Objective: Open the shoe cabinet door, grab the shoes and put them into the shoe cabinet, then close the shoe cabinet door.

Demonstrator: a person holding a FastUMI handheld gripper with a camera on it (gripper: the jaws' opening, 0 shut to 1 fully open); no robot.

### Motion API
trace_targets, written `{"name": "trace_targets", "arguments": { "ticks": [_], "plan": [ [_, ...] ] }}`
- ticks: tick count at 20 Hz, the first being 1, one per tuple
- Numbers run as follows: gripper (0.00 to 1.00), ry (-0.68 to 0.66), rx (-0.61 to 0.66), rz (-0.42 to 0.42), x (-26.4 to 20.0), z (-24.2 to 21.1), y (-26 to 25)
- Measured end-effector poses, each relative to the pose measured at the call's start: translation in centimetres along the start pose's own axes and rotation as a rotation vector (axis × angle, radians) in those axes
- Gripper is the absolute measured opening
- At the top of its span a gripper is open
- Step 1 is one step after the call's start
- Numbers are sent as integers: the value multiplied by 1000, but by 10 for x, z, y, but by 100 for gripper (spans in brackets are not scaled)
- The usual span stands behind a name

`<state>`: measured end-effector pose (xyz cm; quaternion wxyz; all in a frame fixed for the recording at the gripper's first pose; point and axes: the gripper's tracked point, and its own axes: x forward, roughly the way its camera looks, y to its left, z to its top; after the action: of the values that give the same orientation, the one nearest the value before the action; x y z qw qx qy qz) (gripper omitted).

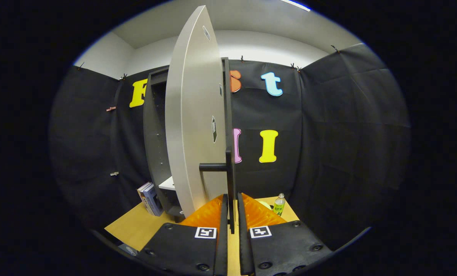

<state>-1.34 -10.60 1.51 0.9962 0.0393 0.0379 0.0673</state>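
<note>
Standing upright, the door [192, 126] edge is clamped between the gripper [231, 214] fingers; the cabinet [155, 145] lies left.

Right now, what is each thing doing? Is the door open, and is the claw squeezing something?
Cabinet door: swung open, seen nearly edge on.
Door handle: upright bar, between the claw's fingers.
Claw: shut on the door handle.
Cabinet: open, inside dark.
Bottle: upright on the table, cap on.
Books: standing beside the cabinet, leaning.

A staged recording booth: black cloth walls [347, 126] clipped up around a shoe cabinet [157, 145] on a wooden table [136, 226] at centre
</note>
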Motion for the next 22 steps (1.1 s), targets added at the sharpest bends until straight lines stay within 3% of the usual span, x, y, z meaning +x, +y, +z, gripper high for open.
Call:
{"name": "trace_targets", "arguments": {
  "ticks": [4,8,15,19,20,22],
  "plan": [
    [18,-6,40,38,0,4,3],
    [15,-15,-16,-15,-3,7,-5],
    [17,66,5,-22,-4,-6,0],
    [31,164,-12,7,-14,-32,16],
    [40,206,-19,17,-20,-43,27],
    [49,279,-31,23,-25,-69,42]
  ]
}}
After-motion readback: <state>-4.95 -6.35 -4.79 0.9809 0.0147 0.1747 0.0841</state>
